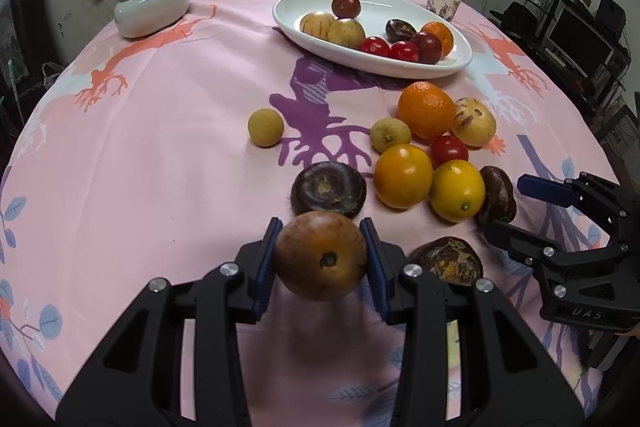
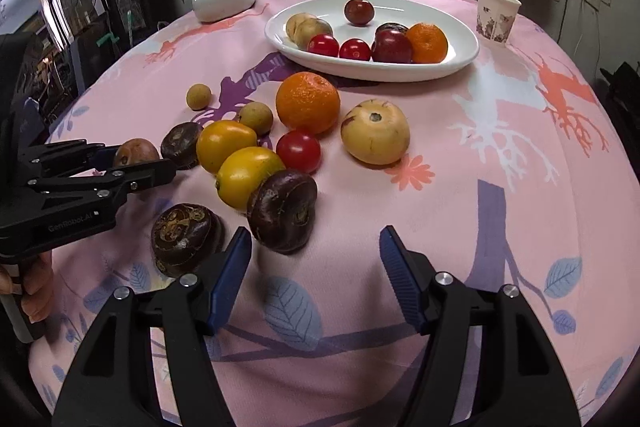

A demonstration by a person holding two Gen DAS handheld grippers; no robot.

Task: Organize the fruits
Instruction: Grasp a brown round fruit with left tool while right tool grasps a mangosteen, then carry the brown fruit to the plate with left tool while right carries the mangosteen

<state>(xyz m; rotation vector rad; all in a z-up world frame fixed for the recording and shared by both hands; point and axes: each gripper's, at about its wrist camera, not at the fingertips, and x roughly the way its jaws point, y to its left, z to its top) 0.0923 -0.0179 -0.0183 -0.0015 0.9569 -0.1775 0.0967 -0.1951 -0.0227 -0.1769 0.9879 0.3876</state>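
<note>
1. Currently the brown fruit (image 1: pixel 320 254) is clamped between the left gripper (image 1: pixel 322 247) pads, near the tabletop's (image 1: pixel 160 147) front edge.
2. It should be lifted clear of the neighbouring dark fruit (image 1: pixel 328 189) before being carried to the white dish (image 1: pixel 316 45) toward the far edge.
3. The right gripper (image 2: pixel 316 263) is held half open and empty.

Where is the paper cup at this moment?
The paper cup stands upright at the far right of the table, just right of the white oval dish and apart from it, in both wrist views.
</note>
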